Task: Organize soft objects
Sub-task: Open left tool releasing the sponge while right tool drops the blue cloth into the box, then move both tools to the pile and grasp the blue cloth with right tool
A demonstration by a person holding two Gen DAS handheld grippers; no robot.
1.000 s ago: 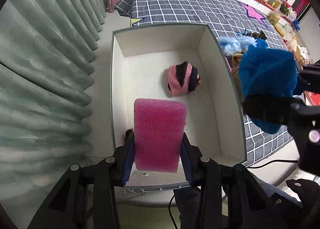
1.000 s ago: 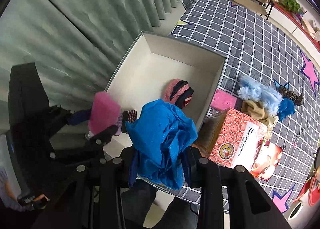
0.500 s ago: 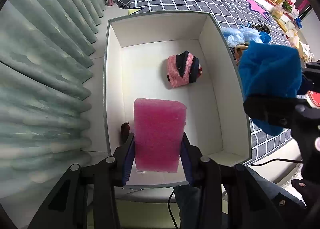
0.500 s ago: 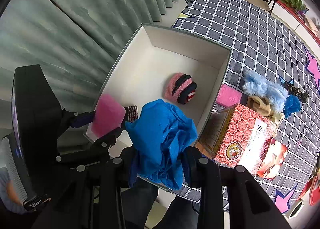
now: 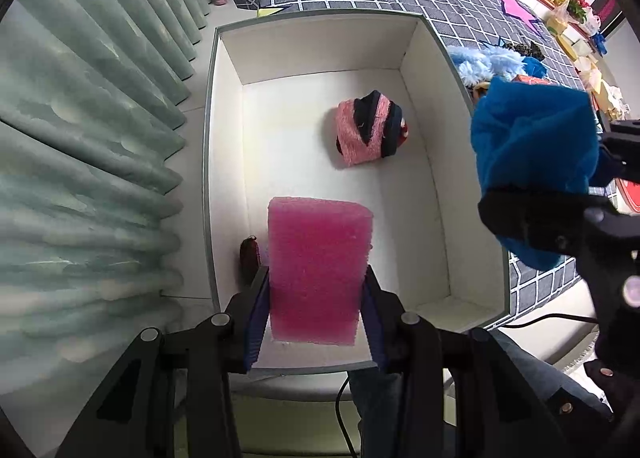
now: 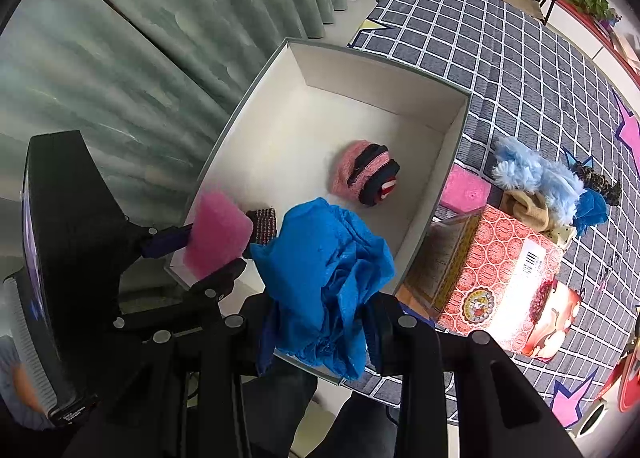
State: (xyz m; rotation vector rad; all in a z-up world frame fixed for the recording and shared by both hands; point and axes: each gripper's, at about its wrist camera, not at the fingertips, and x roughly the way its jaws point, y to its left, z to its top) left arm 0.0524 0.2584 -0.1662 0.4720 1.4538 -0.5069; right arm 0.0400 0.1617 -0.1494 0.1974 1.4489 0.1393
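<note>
Left wrist view: the left claw (image 5: 316,306) clamps a pink sponge (image 5: 318,270) above the white box (image 5: 456,242).

Right wrist view: the right claw (image 6: 320,322) pinches a blue cloth (image 6: 324,278) over the box's near edge, a rolled sock (image 6: 364,172) lying beyond it.

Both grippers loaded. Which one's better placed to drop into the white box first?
Left. Its gripper holds the pink sponge above the white box floor; the right gripper with the blue cloth hangs over the box's edge.
</note>
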